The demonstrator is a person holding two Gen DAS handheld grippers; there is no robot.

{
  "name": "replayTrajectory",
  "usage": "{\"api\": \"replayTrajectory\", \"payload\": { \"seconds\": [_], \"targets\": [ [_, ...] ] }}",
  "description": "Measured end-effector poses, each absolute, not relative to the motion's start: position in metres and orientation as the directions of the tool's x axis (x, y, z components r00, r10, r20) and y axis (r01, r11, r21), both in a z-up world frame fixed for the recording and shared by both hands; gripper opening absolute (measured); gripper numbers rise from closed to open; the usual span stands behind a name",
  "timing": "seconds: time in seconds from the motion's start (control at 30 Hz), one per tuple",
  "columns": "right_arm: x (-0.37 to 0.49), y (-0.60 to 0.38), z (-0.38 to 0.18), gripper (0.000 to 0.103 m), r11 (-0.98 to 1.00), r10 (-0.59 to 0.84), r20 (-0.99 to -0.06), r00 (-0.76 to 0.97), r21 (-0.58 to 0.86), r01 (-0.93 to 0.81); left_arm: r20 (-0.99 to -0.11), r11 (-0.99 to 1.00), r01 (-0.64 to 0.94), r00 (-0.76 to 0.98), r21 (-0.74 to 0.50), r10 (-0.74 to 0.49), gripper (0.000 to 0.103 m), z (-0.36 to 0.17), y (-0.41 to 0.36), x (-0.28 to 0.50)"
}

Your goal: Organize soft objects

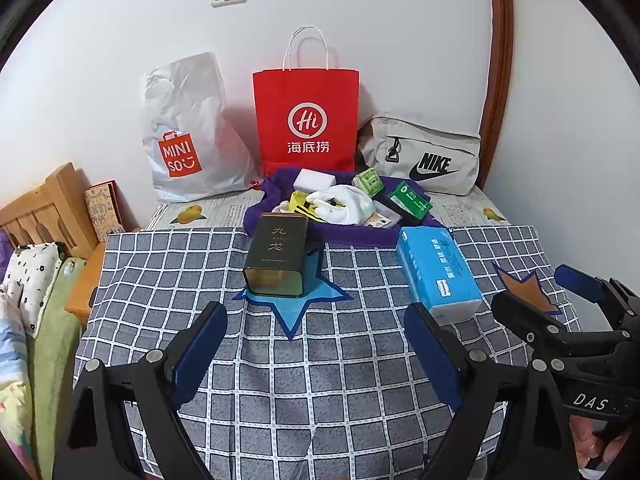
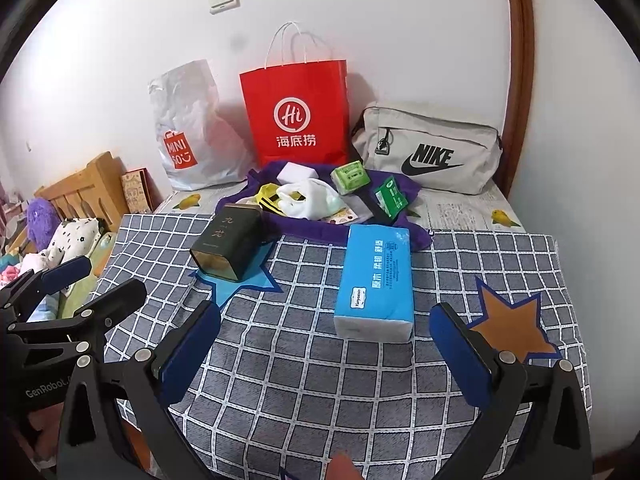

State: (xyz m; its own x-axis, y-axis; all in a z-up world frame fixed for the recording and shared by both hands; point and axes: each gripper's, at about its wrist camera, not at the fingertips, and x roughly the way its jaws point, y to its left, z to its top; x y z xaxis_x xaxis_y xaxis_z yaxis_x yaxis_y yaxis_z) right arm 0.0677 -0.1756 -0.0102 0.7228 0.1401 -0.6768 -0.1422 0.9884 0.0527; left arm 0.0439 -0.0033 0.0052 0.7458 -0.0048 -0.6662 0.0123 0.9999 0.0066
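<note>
Checked grey cloth [image 1: 304,380] covers the table in front of you, and both tongs hover above its near edge. Your left gripper [image 1: 316,344] stands with its jaws spread wide and nothing between the blue pads. Your right gripper [image 2: 326,344] is likewise wide apart and empty; it also appears at the right edge of the left wrist view.

Just beyond the right gripper lies the blue tissue pack [image 2: 374,280], flat on the cloth, between a blue star marker [image 2: 240,280] and an orange star marker [image 2: 512,320]. A dark tin [image 1: 276,260] rests on the blue star.

Farther back, a purple towel [image 1: 360,236] carries the loose soft items: a white sponge block [image 1: 314,180], a white cloth bundle [image 1: 344,204], a light green packet [image 1: 370,180] and a dark green packet [image 1: 410,200].

Against the wall stand a white plastic bag [image 1: 188,132], a red paper bag [image 1: 306,120] and a grey pouch [image 1: 424,156].
</note>
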Motion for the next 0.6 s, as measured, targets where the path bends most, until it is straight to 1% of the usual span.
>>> {"api": "replayTrajectory", "payload": {
  "seconds": [0.6],
  "targets": [
    [0.0653,-0.181,-0.009,0.103,0.99,0.129,-0.677,0.725,0.047,-0.132,-0.666,1.0,0.012,0.746,0.009,-0.003,0.09,0.0066,-0.0052,0.0432]
  ]
}}
